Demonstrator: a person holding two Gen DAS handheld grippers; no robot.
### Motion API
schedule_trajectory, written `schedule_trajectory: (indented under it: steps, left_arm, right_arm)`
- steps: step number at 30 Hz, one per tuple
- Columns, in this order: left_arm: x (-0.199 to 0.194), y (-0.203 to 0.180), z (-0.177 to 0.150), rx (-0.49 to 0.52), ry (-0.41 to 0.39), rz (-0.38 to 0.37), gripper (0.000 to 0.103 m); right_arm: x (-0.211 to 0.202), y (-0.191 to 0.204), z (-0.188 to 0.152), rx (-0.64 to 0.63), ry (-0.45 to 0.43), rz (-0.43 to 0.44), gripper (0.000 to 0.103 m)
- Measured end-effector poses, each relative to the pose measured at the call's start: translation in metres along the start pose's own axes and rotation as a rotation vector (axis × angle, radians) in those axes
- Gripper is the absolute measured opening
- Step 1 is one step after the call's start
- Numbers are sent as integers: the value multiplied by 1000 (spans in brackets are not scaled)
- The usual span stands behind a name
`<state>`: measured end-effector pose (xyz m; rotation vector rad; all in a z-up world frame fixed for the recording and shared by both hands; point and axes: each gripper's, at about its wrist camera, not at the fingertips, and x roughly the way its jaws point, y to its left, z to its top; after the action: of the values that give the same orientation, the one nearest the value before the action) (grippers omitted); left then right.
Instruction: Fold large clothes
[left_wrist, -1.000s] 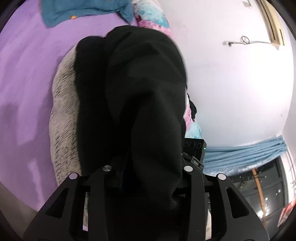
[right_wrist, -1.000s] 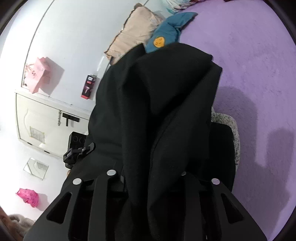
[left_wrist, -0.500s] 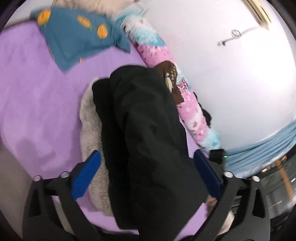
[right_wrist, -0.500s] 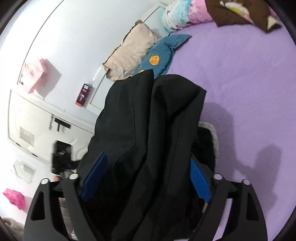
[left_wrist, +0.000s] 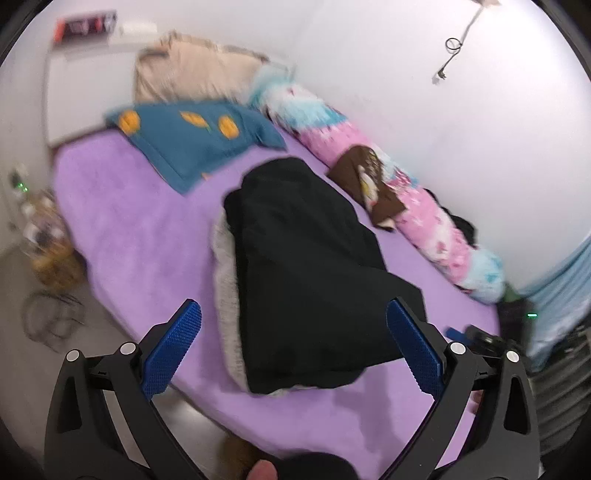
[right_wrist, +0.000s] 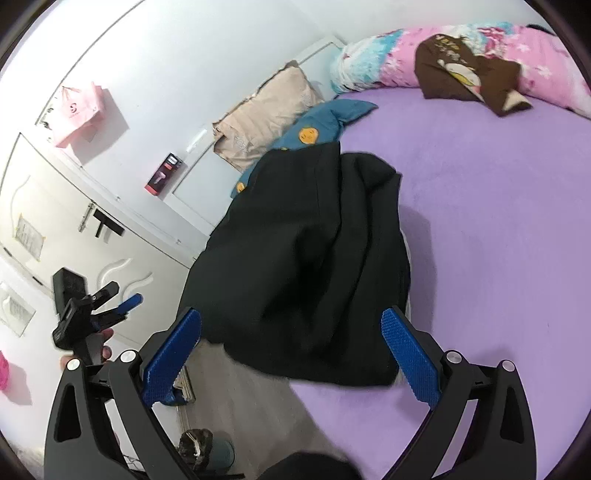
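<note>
We find the large black fabric garment (left_wrist: 306, 273) lying folded on the purple plush bed cover (left_wrist: 140, 229), near the bed's edge. A grey fuzzy layer (left_wrist: 223, 280) shows along one side of it; the left wrist view is blurred, so we cannot tell whether this is the garment's own lining or a separate item beneath it.

The left gripper (left_wrist: 293, 345) is held above the near end of the garment, its blue textured pads (left_wrist: 173, 345) spread wide with nothing between them. The right gripper (right_wrist: 290, 354) is likewise spread wide and empty; in its view the garment's near edge (right_wrist: 306, 266) sits between and beyond its pads, apart from them. The left gripper also appears in the right wrist view (right_wrist: 110, 308), off the side of the bed.

Beyond the garment we note a teal pillow with orange spots (left_wrist: 195, 140), a beige pillow (left_wrist: 188, 74) against the headboard, and a rolled pink and blue quilt (left_wrist: 424, 214) along the wall. A brown printed garment (right_wrist: 465, 74) lies draped on that quilt.
</note>
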<state>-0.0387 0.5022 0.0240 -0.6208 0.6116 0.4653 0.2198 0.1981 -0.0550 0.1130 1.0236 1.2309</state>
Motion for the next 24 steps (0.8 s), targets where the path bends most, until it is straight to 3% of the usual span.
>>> schedule_trajectory:
  steps: [3,11,15,24]
  left_arm:
    - [-24,-28,-30,42,-52,72,97]
    - [-61,-79,-93,109,-89,179,97]
    - [-79,-97,-120,141,-86,238,97]
    - [-115,-116,-159,139,-102,260,97]
  right_arm:
    - [-18,26,-28,-52,-16,-40,96]
    - [-73,97,-94,-205,-107,-190,96]
    - [-94,123,-116,-238,-123,-224,97]
    - [-120,164,-164,-279,-129,-255,97]
